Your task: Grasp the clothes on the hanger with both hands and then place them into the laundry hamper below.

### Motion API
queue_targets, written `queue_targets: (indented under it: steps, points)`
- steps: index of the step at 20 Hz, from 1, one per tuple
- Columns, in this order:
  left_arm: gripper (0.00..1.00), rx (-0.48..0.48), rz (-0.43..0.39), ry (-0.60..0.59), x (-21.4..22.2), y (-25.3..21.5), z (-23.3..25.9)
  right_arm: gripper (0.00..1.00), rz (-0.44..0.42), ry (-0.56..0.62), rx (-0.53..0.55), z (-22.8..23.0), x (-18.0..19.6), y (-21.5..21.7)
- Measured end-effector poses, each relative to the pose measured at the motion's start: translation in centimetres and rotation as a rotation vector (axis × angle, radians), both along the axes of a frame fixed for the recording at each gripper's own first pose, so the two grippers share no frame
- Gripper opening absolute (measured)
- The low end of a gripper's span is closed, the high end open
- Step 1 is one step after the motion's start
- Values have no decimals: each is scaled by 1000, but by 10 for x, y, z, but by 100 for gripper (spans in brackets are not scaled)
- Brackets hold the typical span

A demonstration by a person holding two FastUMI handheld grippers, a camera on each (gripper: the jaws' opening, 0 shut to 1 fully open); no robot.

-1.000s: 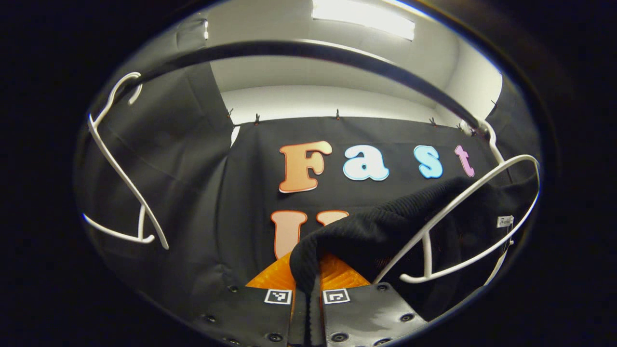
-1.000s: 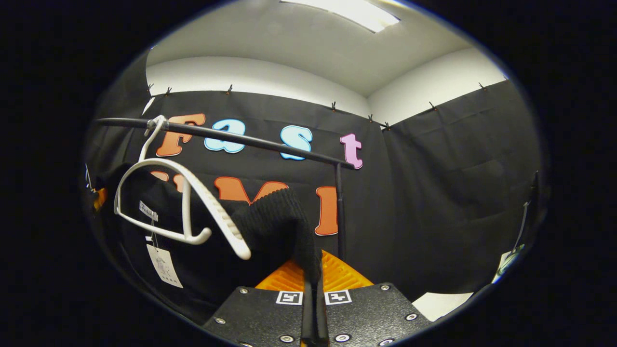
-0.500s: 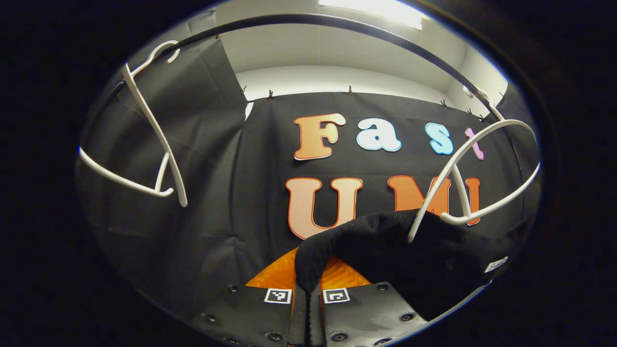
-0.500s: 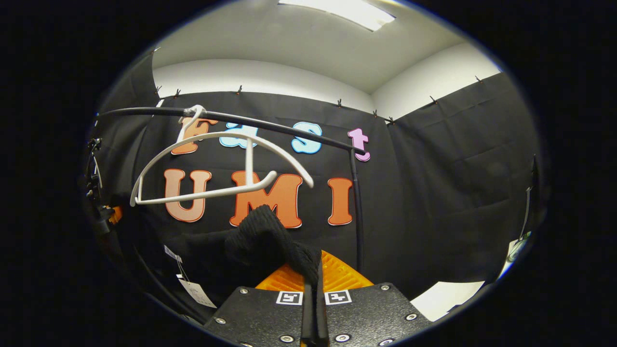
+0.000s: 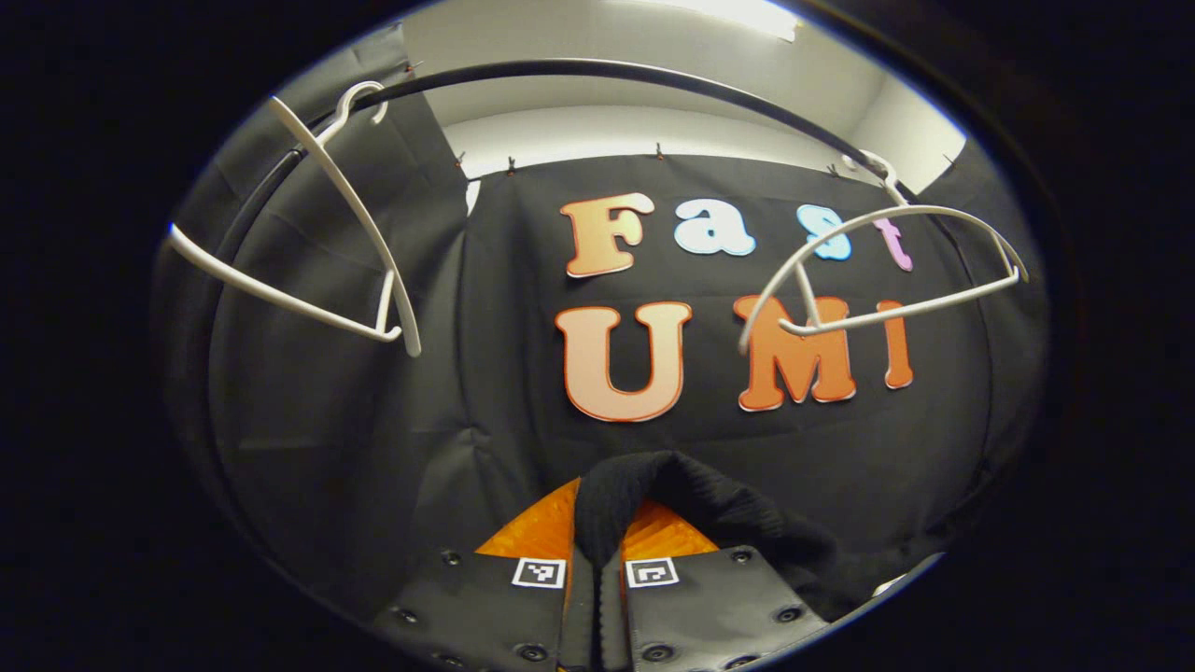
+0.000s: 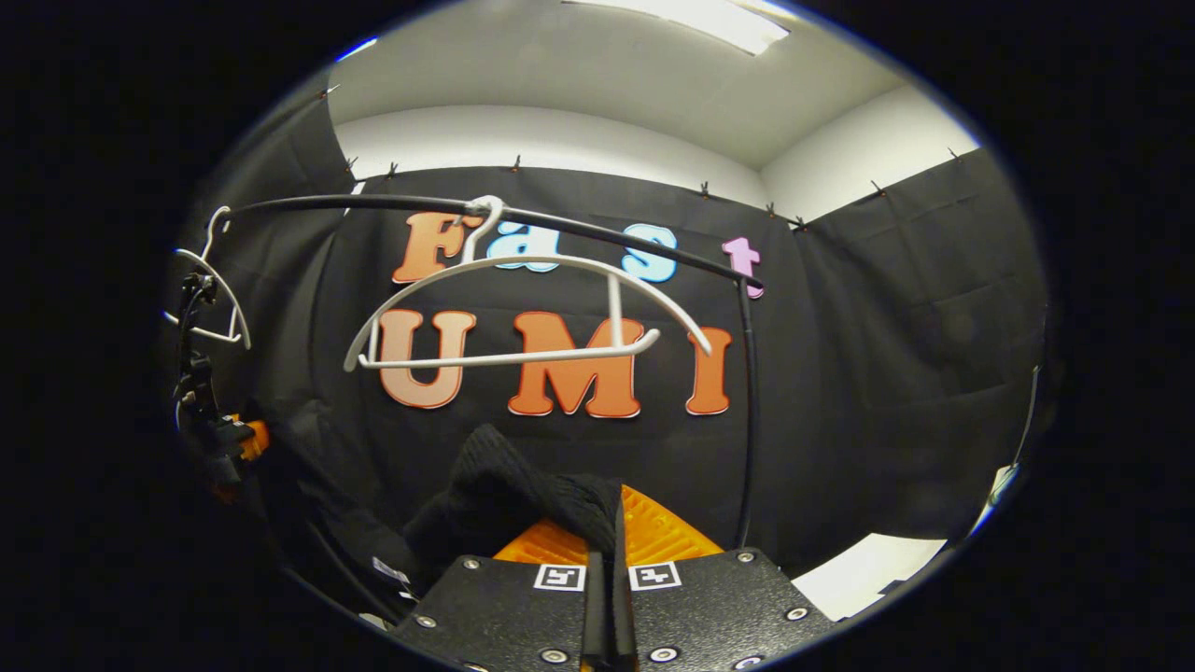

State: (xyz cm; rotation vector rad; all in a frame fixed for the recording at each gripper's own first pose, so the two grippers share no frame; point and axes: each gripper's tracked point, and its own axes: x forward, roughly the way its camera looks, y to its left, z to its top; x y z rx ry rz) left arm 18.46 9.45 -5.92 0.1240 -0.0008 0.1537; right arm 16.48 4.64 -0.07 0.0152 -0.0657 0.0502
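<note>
No words or numbers can be made out on any object. Two small square markers with black-and-white block patterns, one (image 5: 539, 572) on the left and one (image 5: 651, 572) on the right, are seen on the near body of the left gripper (image 5: 598, 551). A like pair (image 6: 560, 577) (image 6: 654, 576) is seen on the right gripper (image 6: 611, 537). A small white tag (image 6: 387, 569) is attached to the black knitted garment (image 6: 495, 485); its print is too small to be read.

The garment (image 5: 709, 509) is coarse, ribbed matt knit cloth. The hanger (image 6: 523, 308) looks like smooth plastic. The rail (image 6: 597, 238) is smooth and dark, faintly glossy.
</note>
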Motion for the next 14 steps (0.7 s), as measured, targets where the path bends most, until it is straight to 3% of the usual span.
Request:
queue_targets:
  steps: [7, 10, 14]
  points:
    - [10, -106, -215, 253, -45, -82, -79, 4, 180, 182, 1, -70, -16, 93]
    - [10, -130, -284, 427, -62, -106, -123, 5, 182, 311, -14, -112, -21, 99]
    - [10, -154, -305, 515, -68, -121, -149, 6, 174, 415, -4, -149, -22, 101]
